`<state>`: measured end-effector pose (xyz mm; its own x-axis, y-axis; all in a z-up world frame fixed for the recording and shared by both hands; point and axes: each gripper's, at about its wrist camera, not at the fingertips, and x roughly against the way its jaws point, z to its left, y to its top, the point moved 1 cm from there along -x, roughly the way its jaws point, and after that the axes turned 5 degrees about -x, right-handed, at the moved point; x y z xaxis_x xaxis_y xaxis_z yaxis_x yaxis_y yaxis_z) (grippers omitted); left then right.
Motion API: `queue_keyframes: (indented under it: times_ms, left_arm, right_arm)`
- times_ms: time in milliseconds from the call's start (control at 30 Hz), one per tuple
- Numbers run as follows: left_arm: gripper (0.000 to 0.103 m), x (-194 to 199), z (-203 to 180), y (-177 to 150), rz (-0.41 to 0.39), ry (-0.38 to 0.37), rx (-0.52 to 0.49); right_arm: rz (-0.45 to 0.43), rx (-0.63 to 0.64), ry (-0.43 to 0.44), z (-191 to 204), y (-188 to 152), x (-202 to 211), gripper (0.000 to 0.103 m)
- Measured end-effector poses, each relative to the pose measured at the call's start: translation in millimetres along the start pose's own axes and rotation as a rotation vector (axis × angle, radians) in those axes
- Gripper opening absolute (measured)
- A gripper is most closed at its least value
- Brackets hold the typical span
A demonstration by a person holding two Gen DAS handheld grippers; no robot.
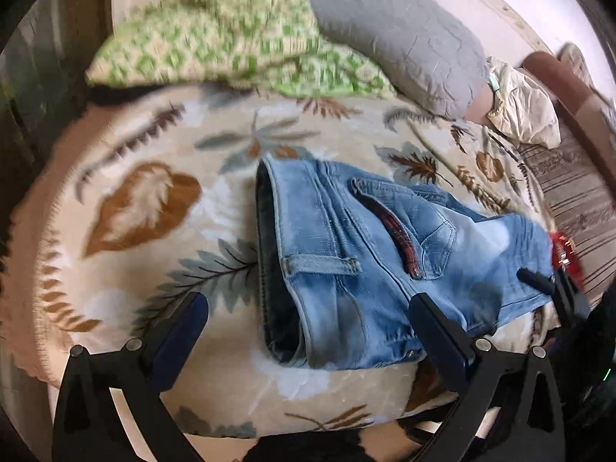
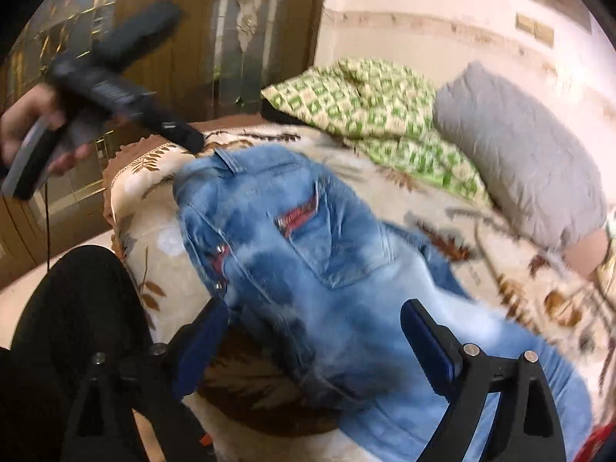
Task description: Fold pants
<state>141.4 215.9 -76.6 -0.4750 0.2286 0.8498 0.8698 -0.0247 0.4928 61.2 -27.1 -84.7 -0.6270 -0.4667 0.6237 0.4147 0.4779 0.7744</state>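
Blue jeans (image 1: 365,265) lying folded over on the leaf-print blanket (image 1: 146,200), waistband toward the left gripper (image 1: 308,308). Both grippers spread apart, holding nothing; right gripper (image 2: 313,319) low over the denim, probably to smooth it. Free blanket around; green pillow (image 1: 215,38) and grey pillow (image 1: 400,34) well apart.

We look down from the left tool (image 1: 308,308), close above the jeans (image 1: 385,261) on the bed (image 1: 154,154), facing the pillows (image 1: 231,38). Our right tool (image 2: 313,319) looks closely across the same jeans; both views share the bed and pillows.
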Motion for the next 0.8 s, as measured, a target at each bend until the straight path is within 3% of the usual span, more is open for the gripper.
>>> queue_keyframes:
  times_ms: [300, 400, 433, 467, 500, 533, 600, 667, 733, 800]
  left_arm:
    - [0.103, -75.5, 22.6, -7.2, 0.198, -0.072, 0.146]
    - [0.103, -77.1, 25.8, -8.2, 0.161, -0.077, 0.208]
    - [0.094, -78.6, 24.7, -6.0, 0.172, -0.077, 0.207]
    - [0.080, -77.6, 23.0, -3.1, 0.164, -0.087, 0.191]
    - [0.040, -77.0, 22.2, 0.9, 0.156, -0.119, 0.187]
    - [0.034, -76.0, 22.3, 6.5, 0.155, -0.143, 0.195]
    - [0.025, -73.8, 20.4, 16.3, 0.145, -0.121, 0.164]
    - [0.018, -68.4, 23.2, 25.5, 0.125, -0.107, 0.152]
    - [0.017, -52.3, 33.2, 33.9, 0.067, -0.116, 0.164]
    - [0.017, -46.0, 41.3, 33.9, 0.062, -0.113, 0.158]
  right_arm:
    - [0.056, 0.275, -0.049, 78.0, 1.6, -46.8, 0.093]
    - [0.084, 0.336, -0.126, 89.9, -2.6, -71.6, 0.092]
    - [0.096, 0.325, -0.158, 87.8, -3.2, -81.8, 0.092]
    - [0.100, 0.273, -0.136, 81.6, -2.3, -86.1, 0.086]
    - [0.112, 0.198, -0.099, 73.3, -0.4, -88.1, 0.069]
    - [0.128, 0.122, -0.062, 65.1, 2.3, -90.6, 0.064]
    - [0.110, 0.067, -0.069, 59.0, 7.9, -91.8, 0.049]
    - [0.098, 0.051, -0.086, 57.1, 14.3, -94.8, 0.045]
    - [0.101, 0.028, -0.088, 55.9, 21.4, -99.3, 0.043]
    - [0.094, 0.020, -0.079, 57.0, 26.6, -100.8, 0.043]
